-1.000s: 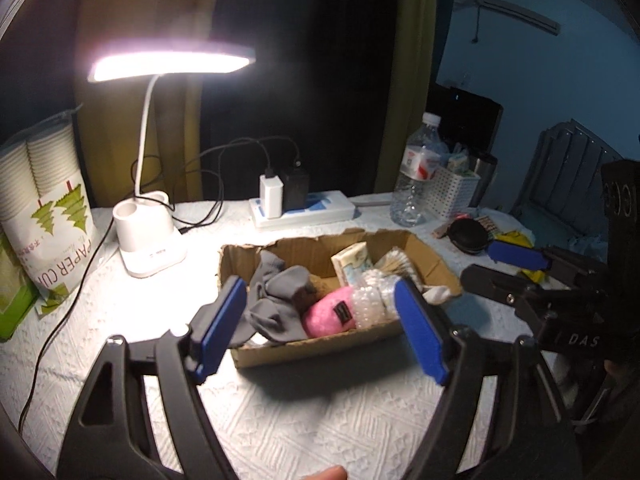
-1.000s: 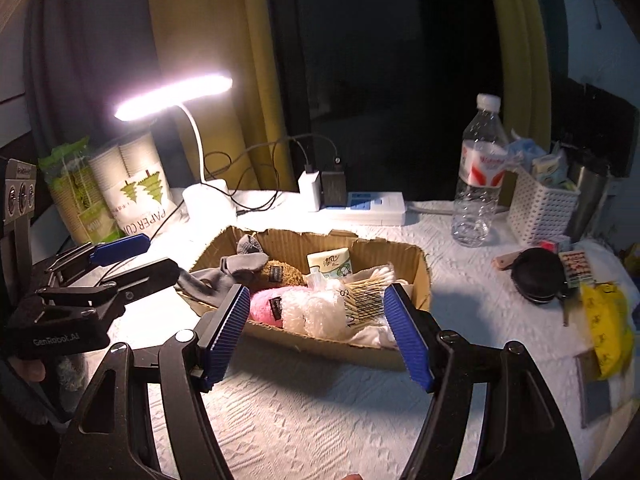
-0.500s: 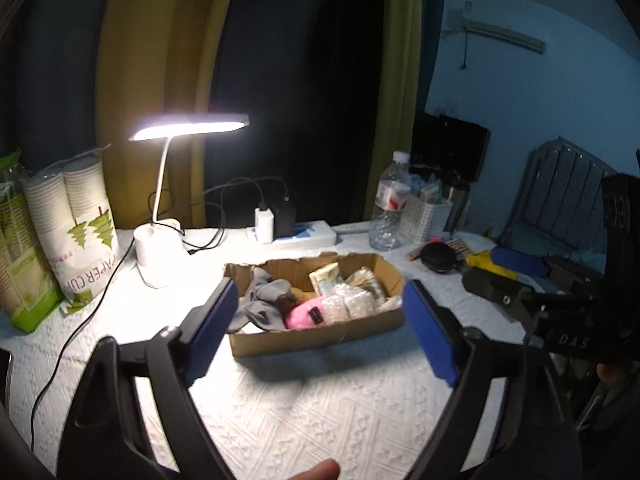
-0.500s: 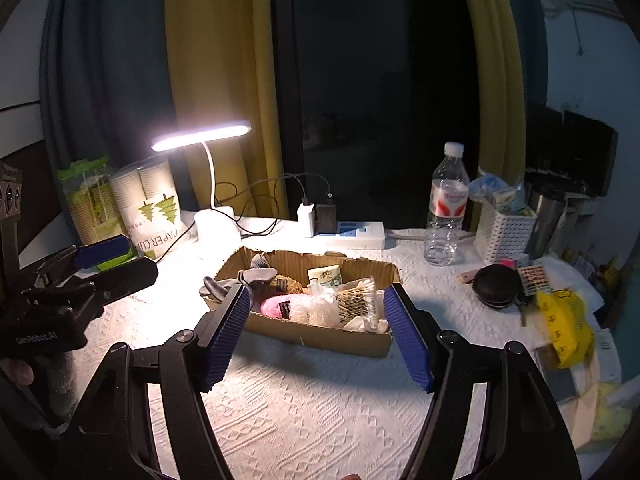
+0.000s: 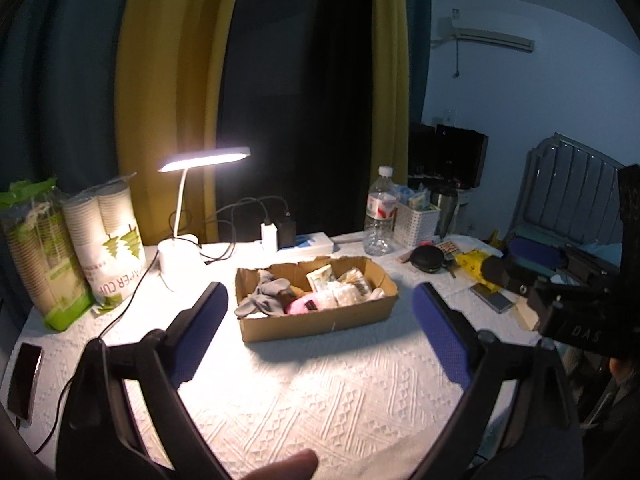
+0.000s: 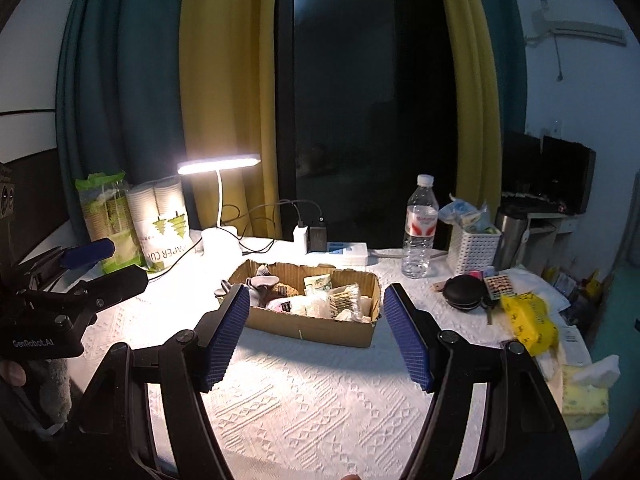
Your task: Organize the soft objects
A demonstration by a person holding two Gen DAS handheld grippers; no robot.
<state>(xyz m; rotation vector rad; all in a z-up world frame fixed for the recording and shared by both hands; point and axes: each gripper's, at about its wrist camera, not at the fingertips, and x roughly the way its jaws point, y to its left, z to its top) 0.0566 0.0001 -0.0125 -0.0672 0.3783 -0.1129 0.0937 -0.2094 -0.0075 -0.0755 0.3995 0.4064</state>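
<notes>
Left wrist view: the left gripper [image 5: 320, 312] hangs wide open and empty above the white tablecloth [image 5: 320, 400], framing a torn cardboard box [image 5: 320, 320] that sits mid-table under a lit desk lamp [image 5: 204, 159]. Inside the box lie the soft things: a grey sock [image 5: 262, 300] at its left end, a pink plush [image 5: 306, 305] beside it, white crinkly packets [image 5: 340, 292] toward the right. The right gripper [image 6: 316, 328], seen in its own view, is likewise spread and holding nothing. All of these look light and limp; the sock would likely sag and drag its neighbours, so a pinch on its raised bunched middle seems safest, while the plastic-wrapped packets may slip between the pads. Compared with a second ago, both grippers have pulled back and up, so the box appears smaller and farther off; its contents look unchanged. A water bottle [image 6: 419, 228] and white basket [image 6: 474, 248] stand behind, to the right.
</notes>
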